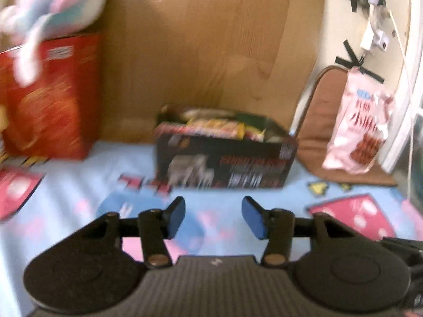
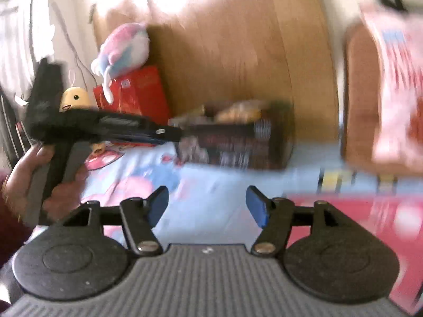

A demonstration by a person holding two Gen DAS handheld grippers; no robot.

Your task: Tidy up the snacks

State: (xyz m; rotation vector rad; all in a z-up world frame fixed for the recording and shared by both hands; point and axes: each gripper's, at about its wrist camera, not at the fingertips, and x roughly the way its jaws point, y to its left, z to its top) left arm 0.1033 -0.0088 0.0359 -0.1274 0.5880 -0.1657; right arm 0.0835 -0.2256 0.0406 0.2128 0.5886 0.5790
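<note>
Left gripper apart, empty | right gripper apart, empty | snack box ahead on the sheet, full | pink bag leaning right, well apart | risk: a hasty grab crushes the bag or tips the box

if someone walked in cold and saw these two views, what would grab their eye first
Probably the dark box packed with snack packets, standing mid-scene on the blue patterned cloth against a brown board. Next, the pastel plush toy perched on the red box at the left, and the pink snack bag propped at the right. Both the left gripper and right gripper are open and empty.
</note>
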